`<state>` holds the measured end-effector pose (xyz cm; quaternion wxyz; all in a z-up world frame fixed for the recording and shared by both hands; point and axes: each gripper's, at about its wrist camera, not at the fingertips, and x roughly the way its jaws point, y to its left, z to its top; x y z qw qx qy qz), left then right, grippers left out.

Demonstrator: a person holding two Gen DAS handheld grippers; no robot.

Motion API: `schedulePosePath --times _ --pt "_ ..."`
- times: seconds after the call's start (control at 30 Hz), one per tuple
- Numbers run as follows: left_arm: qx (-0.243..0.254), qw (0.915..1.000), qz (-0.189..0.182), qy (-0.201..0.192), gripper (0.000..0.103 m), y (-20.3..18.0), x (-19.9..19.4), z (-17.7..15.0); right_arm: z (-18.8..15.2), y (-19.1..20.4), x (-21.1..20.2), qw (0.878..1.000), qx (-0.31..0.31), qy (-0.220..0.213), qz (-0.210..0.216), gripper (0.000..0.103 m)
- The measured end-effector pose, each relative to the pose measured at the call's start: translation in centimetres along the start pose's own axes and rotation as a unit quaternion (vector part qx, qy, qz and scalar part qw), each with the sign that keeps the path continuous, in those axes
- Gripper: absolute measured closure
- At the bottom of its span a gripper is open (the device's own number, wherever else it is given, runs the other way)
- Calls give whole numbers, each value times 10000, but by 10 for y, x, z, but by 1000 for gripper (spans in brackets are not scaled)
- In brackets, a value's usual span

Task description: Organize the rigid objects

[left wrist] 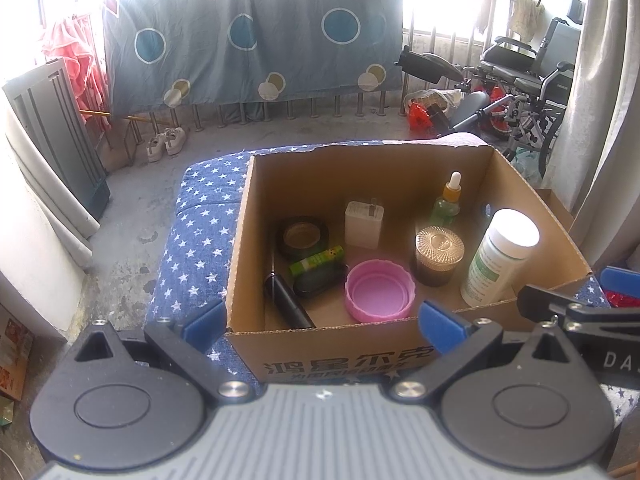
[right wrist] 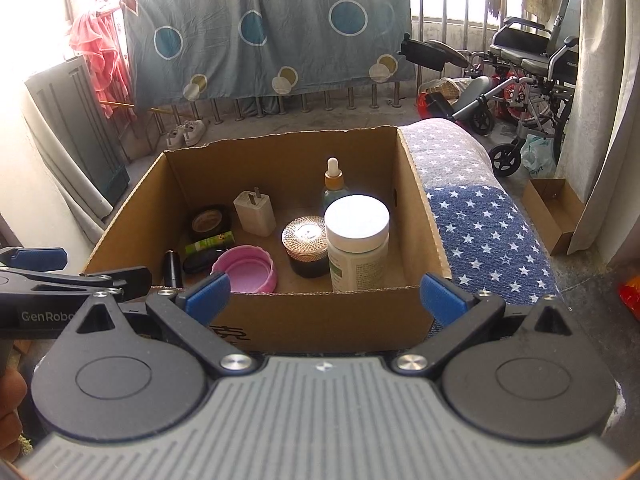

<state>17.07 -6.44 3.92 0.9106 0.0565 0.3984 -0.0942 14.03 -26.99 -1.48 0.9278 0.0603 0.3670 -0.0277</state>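
Cardboard box [right wrist: 344,320] loaded: white-capped bottle [right wrist: 357,240], dropper bottle [right wrist: 334,184], charger plug [right wrist: 255,213], pink lid [right wrist: 245,269] | left gripper [left wrist: 322,320], right gripper [right wrist: 324,294] spread, nothing held | judged near complete

Pink lid [left wrist: 379,290], brown cardboard box [left wrist: 536,208], white-starred blue cover [left wrist: 196,232]

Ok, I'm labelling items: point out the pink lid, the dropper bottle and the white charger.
pink lid [left wrist: 379,290], left wrist view, inner floor.
dropper bottle [left wrist: 448,206], left wrist view, green body.
white charger [right wrist: 256,214], right wrist view, front face.
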Motion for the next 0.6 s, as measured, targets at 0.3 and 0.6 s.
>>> schedulePosePath --times 0.3,0.6 --pt "-9 10000 -8 -6 1 0 0 -1 1 1 -2 10000 -24 -9 -12 1" --pt "-12 10000 -5 -18 1 0 -1 -1 1 2 -5 10000 -35 -23 -15 1"
